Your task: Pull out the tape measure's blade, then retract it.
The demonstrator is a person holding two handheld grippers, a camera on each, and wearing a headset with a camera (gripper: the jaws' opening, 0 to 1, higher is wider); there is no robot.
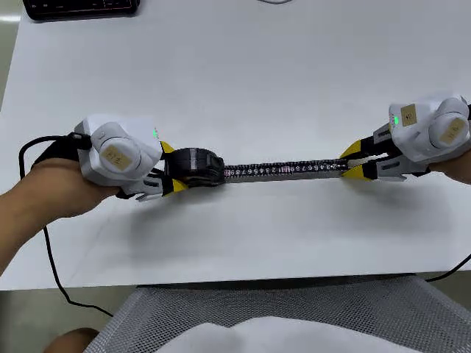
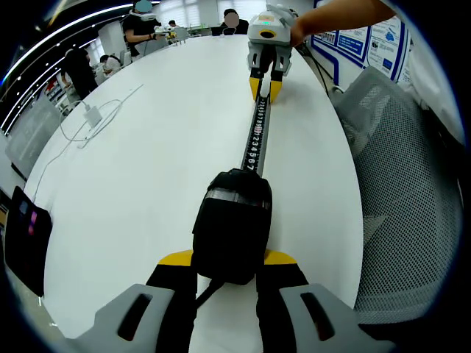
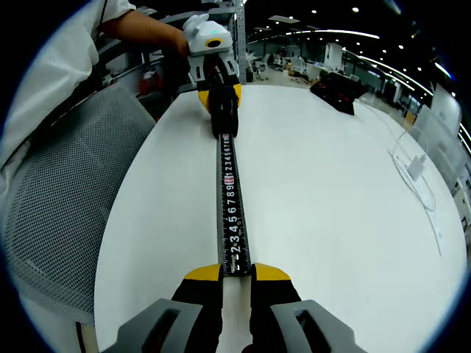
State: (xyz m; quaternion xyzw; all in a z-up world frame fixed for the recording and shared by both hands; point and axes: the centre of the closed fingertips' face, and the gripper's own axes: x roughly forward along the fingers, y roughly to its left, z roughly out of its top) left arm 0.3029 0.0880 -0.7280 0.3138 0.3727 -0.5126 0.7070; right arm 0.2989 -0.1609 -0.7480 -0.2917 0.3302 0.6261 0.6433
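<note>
A black tape measure case (image 1: 194, 166) lies on the white table (image 1: 243, 81), held between the jaws of my left gripper (image 1: 171, 169); in the left gripper view the case (image 2: 232, 223) sits between the yellow-tipped fingers (image 2: 176, 259). Its black blade (image 1: 284, 170) with white numbers stretches right across the table to my right gripper (image 1: 352, 162), which is shut on the blade's end. The right gripper view has the blade (image 3: 230, 213) running from the jaws of my right gripper (image 3: 235, 273) to the far case (image 3: 224, 112) and left gripper (image 3: 211, 55). The left gripper view shows my right gripper (image 2: 265, 87) at the blade's (image 2: 255, 140) far end.
A black keyboard (image 1: 81, 7) lies at the table's far left corner. A black cable (image 1: 50, 254) hangs off the near edge by my left arm. A grey mesh chair (image 1: 294, 316) stands below the near edge. A white charger and cable (image 2: 92, 118) lie farther along the table.
</note>
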